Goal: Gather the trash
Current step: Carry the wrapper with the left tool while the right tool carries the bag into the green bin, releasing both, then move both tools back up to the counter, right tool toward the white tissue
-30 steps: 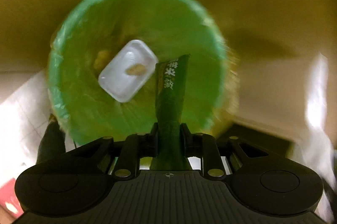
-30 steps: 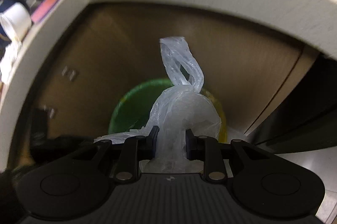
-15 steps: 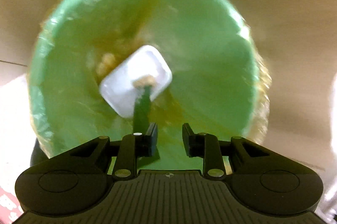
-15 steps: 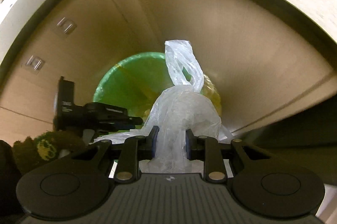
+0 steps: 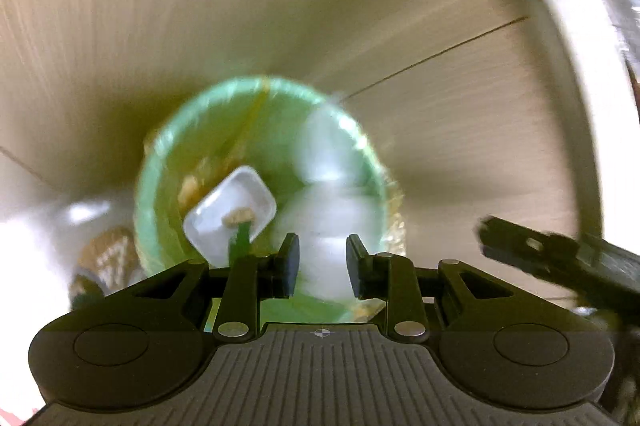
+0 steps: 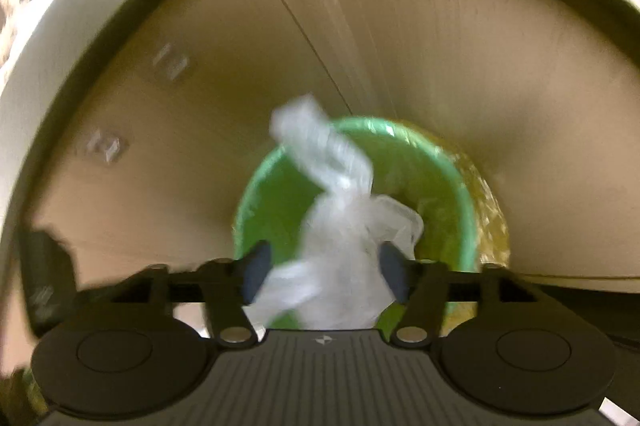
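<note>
A bin lined with a green bag (image 5: 168, 185) stands against a wooden cabinet; it also shows in the right wrist view (image 6: 440, 161). Inside lie a white plastic tray (image 5: 230, 216) and a green wrapper (image 5: 241, 240). My left gripper (image 5: 319, 266) is open and empty, above the bin. My right gripper (image 6: 325, 272) is open above the bin, and a clear plastic bag (image 6: 340, 226) is blurred between its spread jaws, dropping toward the bin. The same bag shows as a white blur in the left wrist view (image 5: 332, 218).
Wooden cabinet doors (image 6: 200, 105) stand behind the bin, under a pale countertop edge (image 6: 60, 25). The right gripper's black body (image 5: 560, 262) shows at the right in the left wrist view. A pale floor (image 5: 36, 246) lies left of the bin.
My left gripper let go of the green wrapper, which fell into the bin, then drew back. My right gripper moved over the bin and opened, and the clear bag is falling.
</note>
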Tool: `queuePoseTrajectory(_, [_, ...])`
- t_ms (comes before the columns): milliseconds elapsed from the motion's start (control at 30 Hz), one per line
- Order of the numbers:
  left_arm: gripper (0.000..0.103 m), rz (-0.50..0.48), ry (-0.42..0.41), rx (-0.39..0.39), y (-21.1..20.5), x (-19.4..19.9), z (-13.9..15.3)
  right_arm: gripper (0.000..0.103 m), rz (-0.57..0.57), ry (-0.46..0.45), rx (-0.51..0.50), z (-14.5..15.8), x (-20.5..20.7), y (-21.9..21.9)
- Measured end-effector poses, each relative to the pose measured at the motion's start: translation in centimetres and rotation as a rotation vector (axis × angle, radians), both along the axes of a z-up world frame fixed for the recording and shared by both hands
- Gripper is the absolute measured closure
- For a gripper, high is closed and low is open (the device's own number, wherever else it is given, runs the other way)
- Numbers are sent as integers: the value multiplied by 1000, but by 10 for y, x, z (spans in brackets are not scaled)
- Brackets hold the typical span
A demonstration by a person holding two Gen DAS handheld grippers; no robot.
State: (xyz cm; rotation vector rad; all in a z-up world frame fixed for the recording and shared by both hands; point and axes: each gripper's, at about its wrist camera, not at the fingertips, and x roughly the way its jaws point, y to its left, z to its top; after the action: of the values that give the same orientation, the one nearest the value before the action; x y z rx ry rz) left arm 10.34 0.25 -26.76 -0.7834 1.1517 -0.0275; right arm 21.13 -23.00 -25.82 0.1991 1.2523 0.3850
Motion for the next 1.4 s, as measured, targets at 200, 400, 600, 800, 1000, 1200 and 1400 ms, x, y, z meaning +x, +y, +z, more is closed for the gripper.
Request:
queuePoseTrajectory(200, [74, -12, -82, 62, 24, 0, 73, 40, -51, -35, -5, 28, 0, -7])
queuePoseTrajectory(400, [74, -97, -237, 108, 30, 20, 169, 40, -76, -137, -48, 74, -2, 5])
queuePoseTrajectory(600, [74, -160, -472, 270, 56, 54, 249, 39, -73, -395, -102, 145, -6, 41])
queuePoseTrajectory(800, [74, -36, -535, 490, 125, 69, 263, 32, -6, -595, -152, 187, 7, 111])
queuePoseTrajectory(1000, [74, 155, -431, 438, 210, 75, 240, 32, 105, -589, -43, 201, 35, 192])
queuePoseTrajectory(1200, [74, 236, -444, 345, 243, 68, 229, 32, 255, -538, -26, 189, 60, 286])
queuePoseTrajectory(1400, [74, 166, -482, 288, 251, 53, 228, 43, 332, -495, -76, 165, 85, 336])
